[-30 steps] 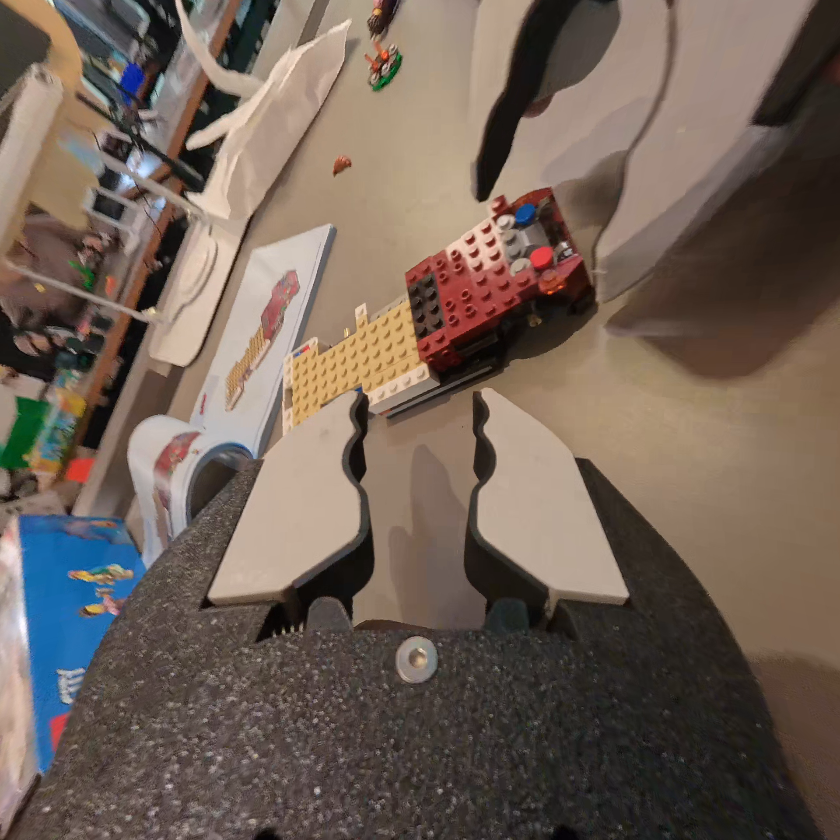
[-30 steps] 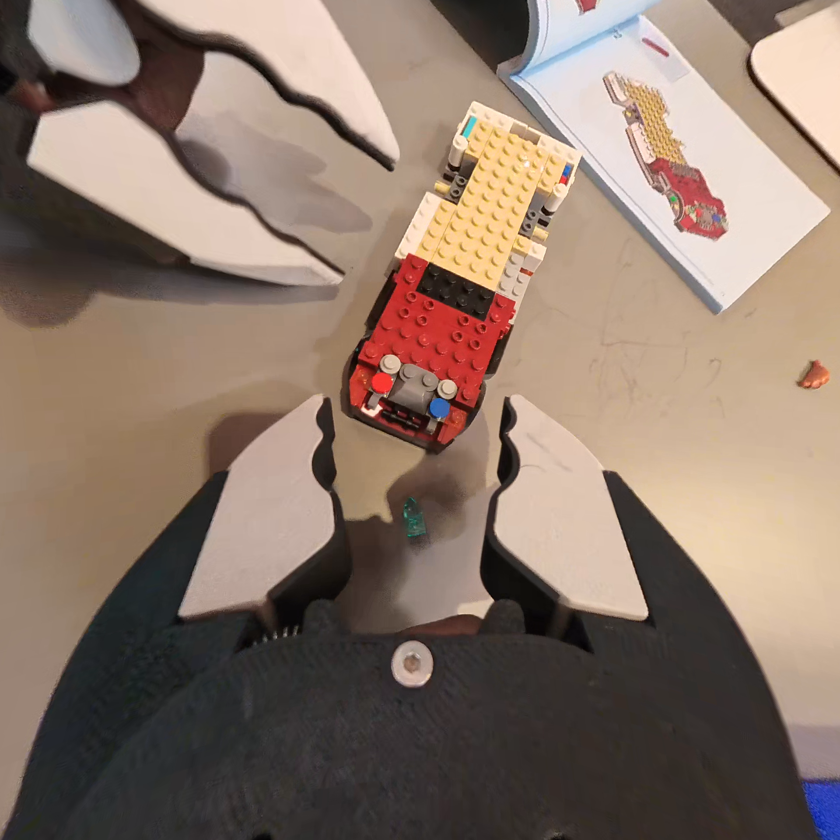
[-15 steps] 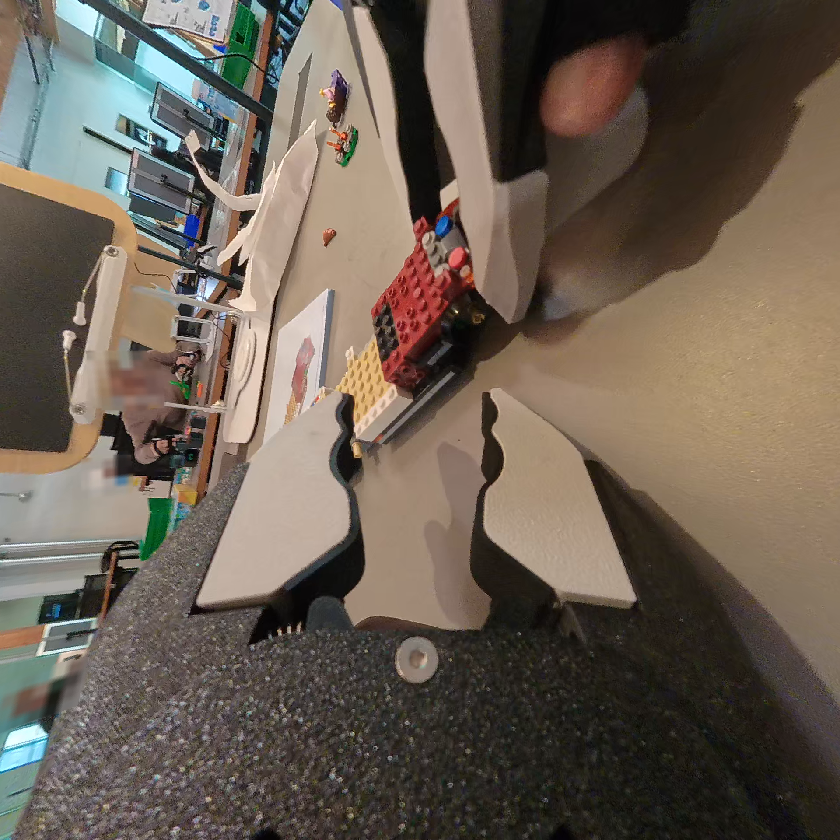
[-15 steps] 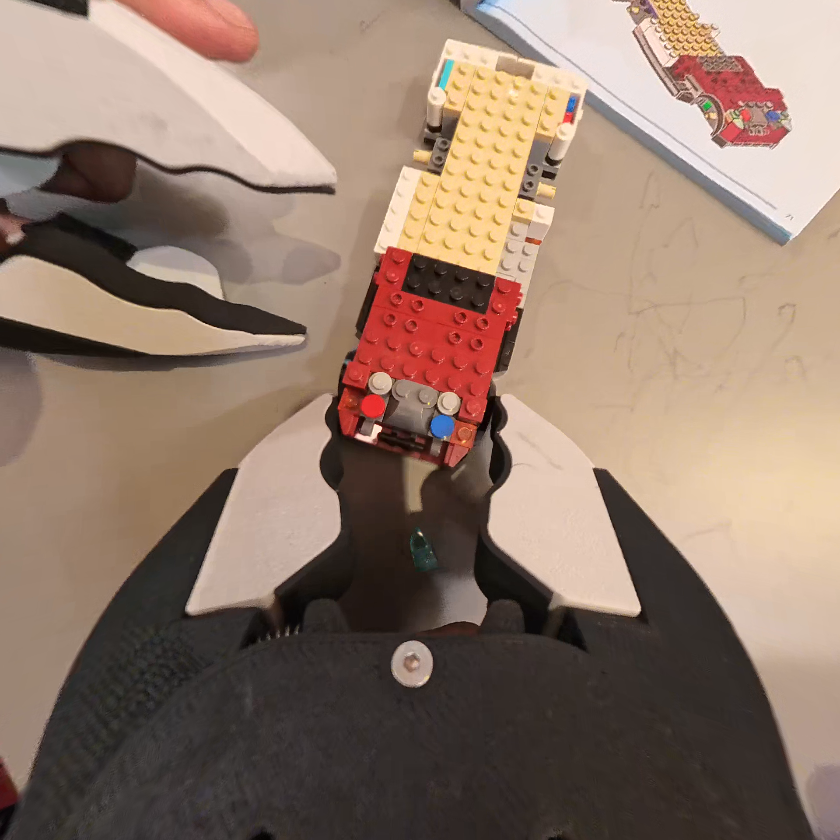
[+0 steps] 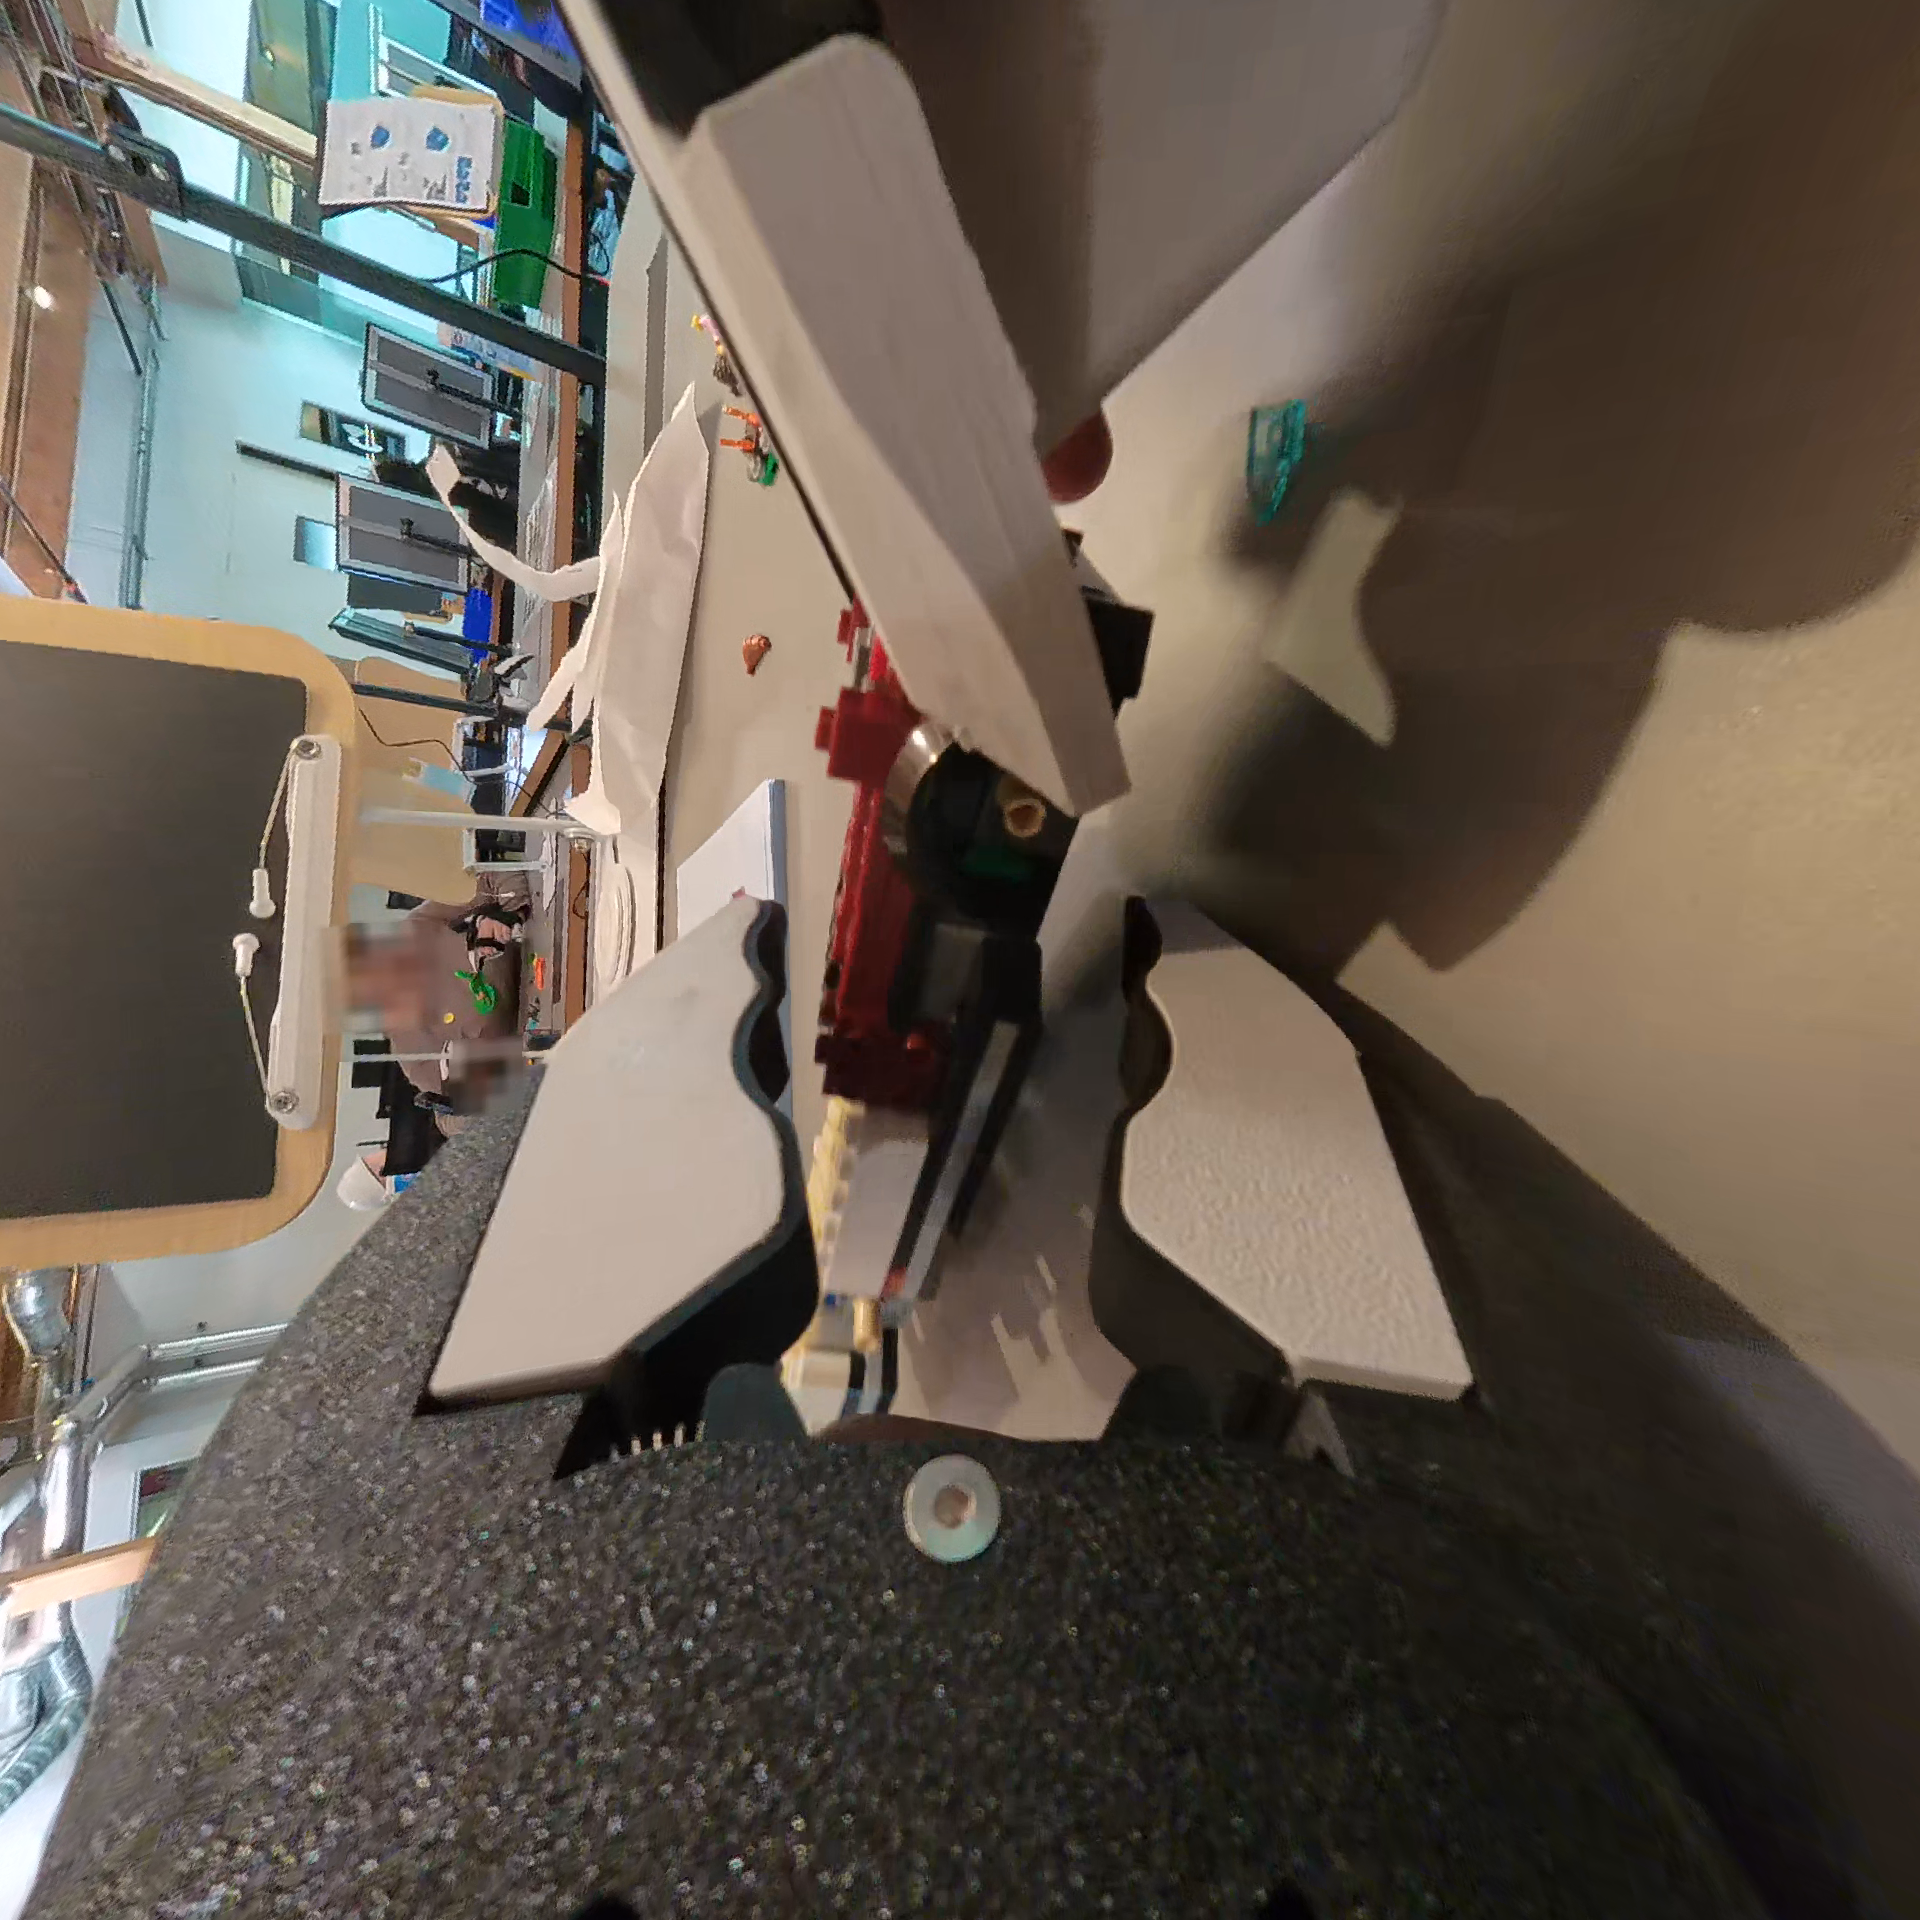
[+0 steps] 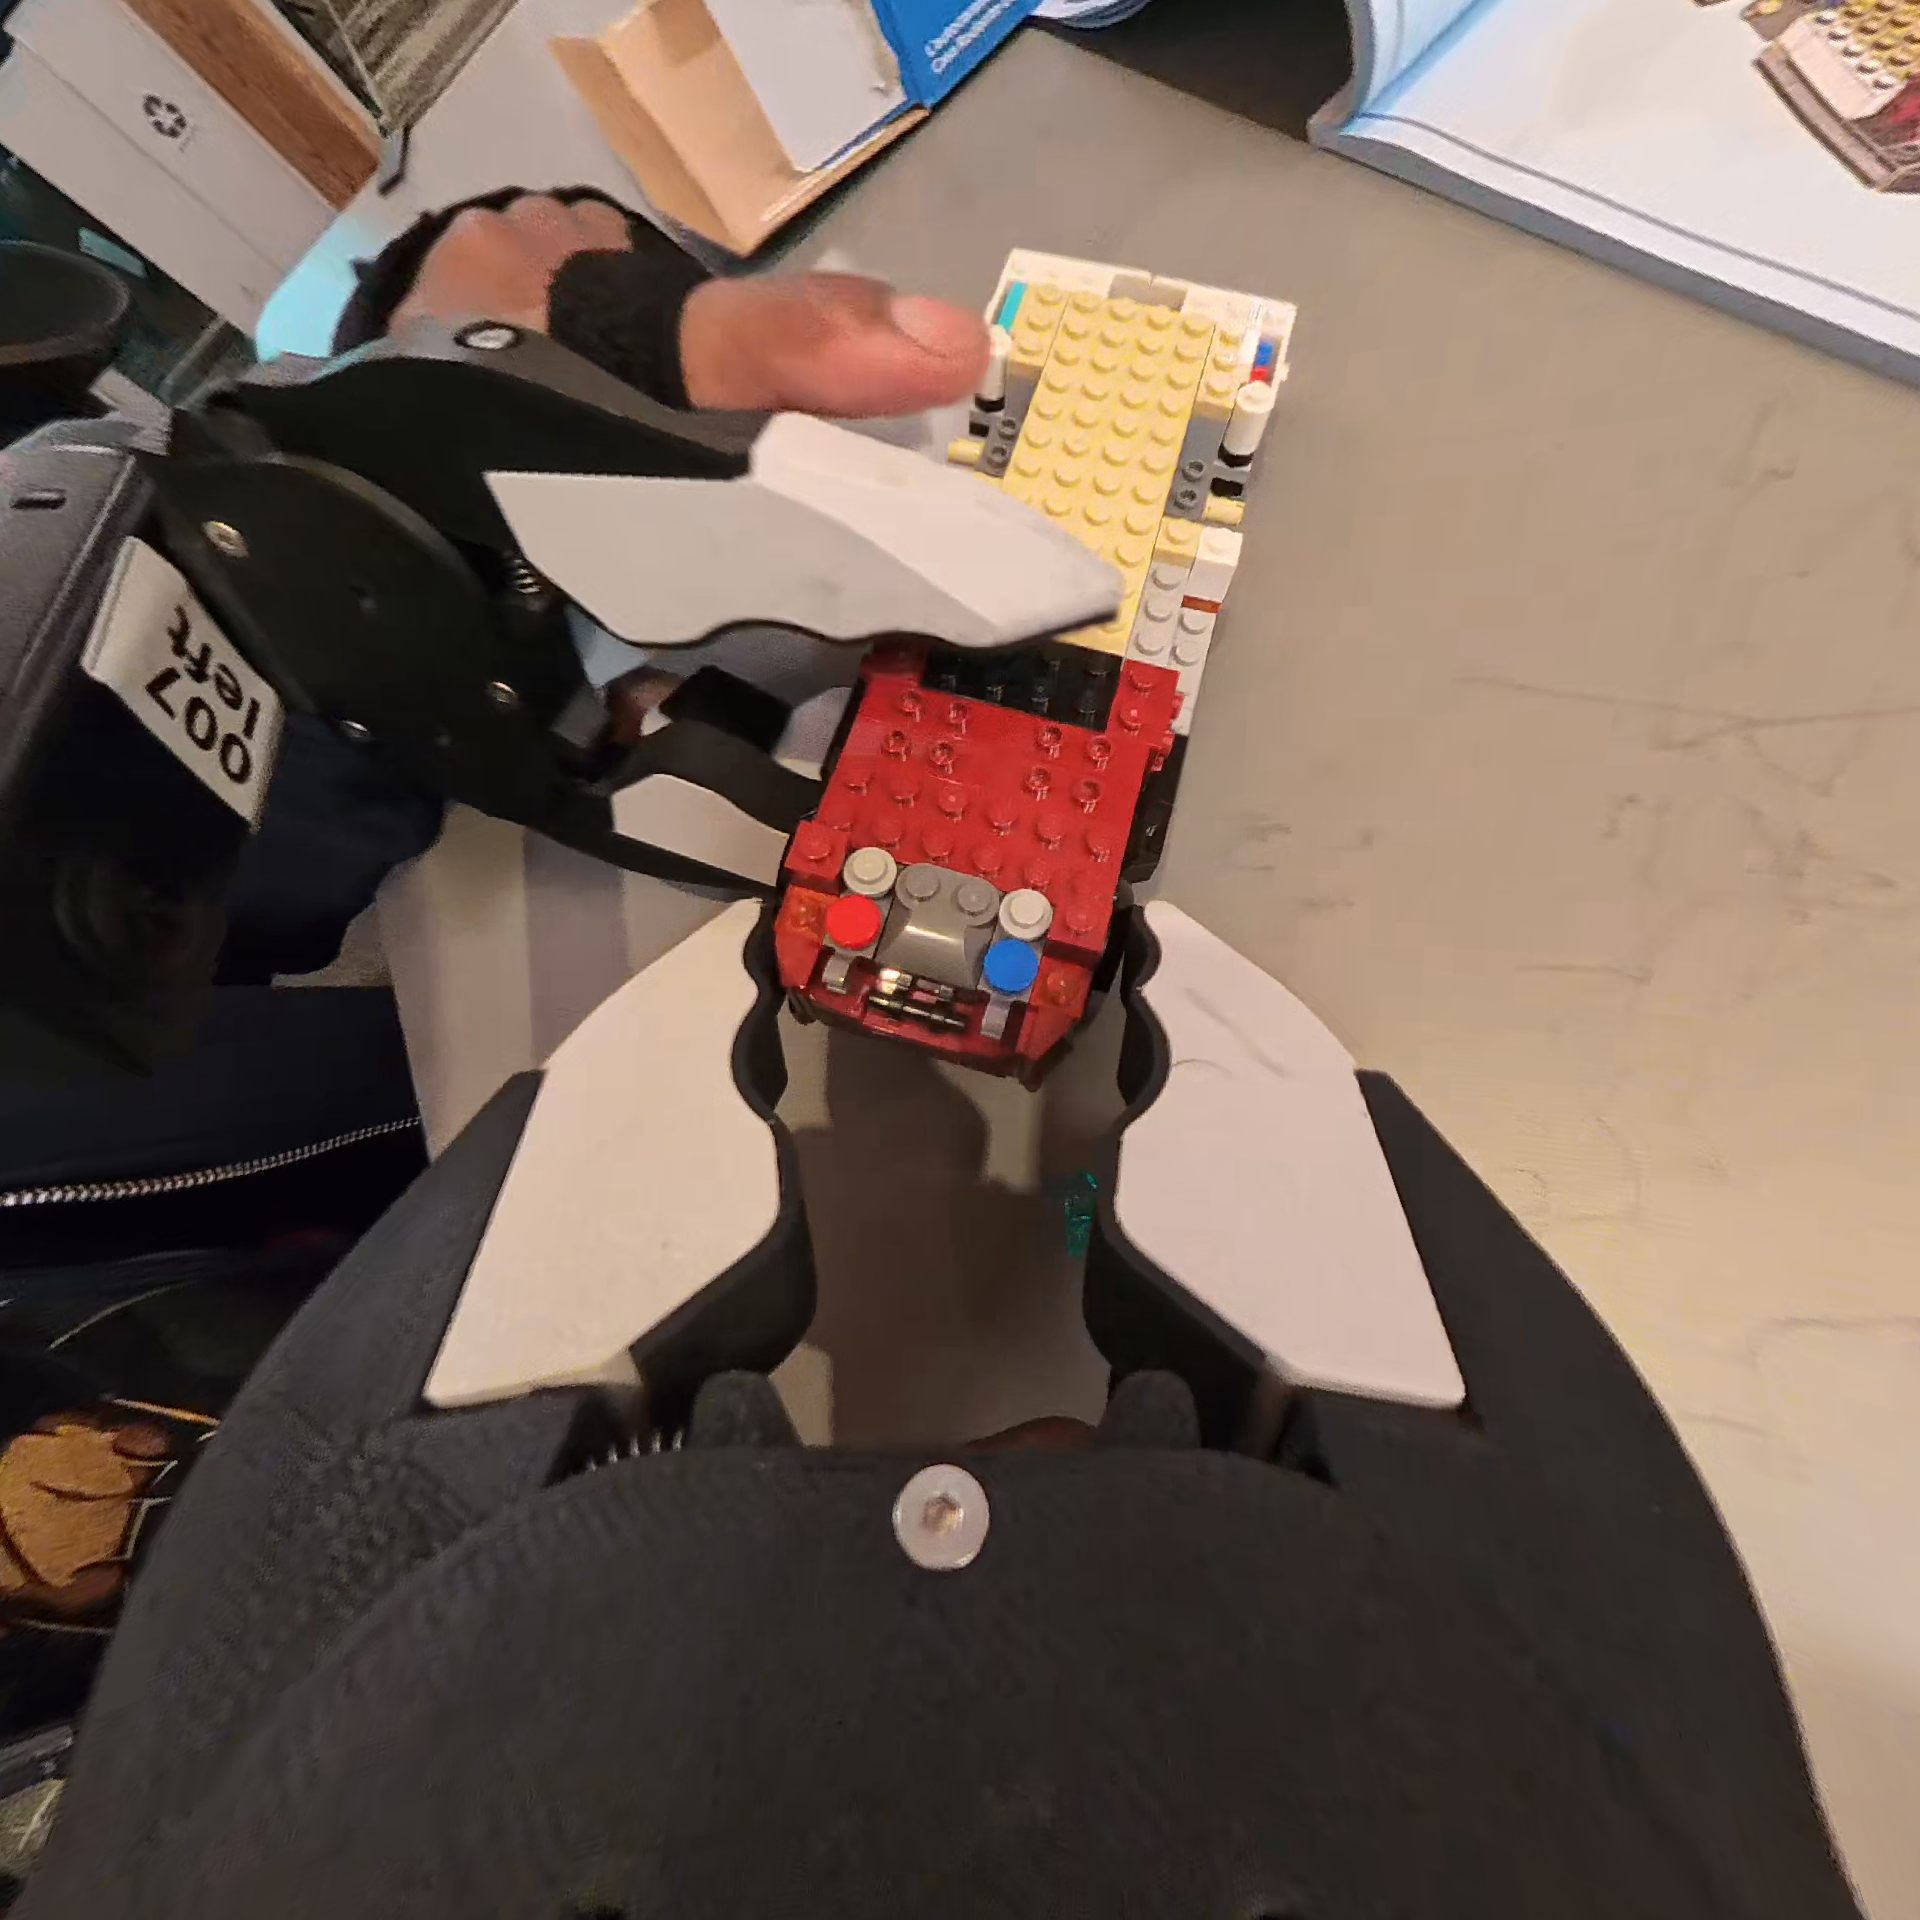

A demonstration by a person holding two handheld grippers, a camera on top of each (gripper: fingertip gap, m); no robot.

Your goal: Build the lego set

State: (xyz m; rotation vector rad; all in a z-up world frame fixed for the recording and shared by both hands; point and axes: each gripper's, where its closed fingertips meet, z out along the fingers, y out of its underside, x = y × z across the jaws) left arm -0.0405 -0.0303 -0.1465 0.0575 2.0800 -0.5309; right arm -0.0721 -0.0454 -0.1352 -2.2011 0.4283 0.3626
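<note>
A brick truck [image 6: 987,790] with a red front and a tan deck is at the middle of the grey table [image 6: 1558,831]. My right gripper [image 6: 940,966] is shut on its red front, a pad pressed on each side, and holds that end a little off the table. My left gripper [image 5: 951,956] is turned on its side and open around the truck's middle [image 5: 914,997]. In the right wrist view its upper finger [image 6: 831,551] lies over the tan deck and its lower finger reaches under the red part. A gap shows between the pads and the truck.
A small clear teal piece [image 6: 1075,1216] lies on the table under my right gripper. An open instruction booklet [image 6: 1662,156] lies at the far right and a cardboard box [image 6: 727,104] at the back. A small brown piece [image 5: 755,651] and a white paper bag [image 5: 644,644] lie farther off.
My right gripper moved onto the truck's front and closed on it. My left gripper opened wider, turned on its side and slid around the truck's middle.
</note>
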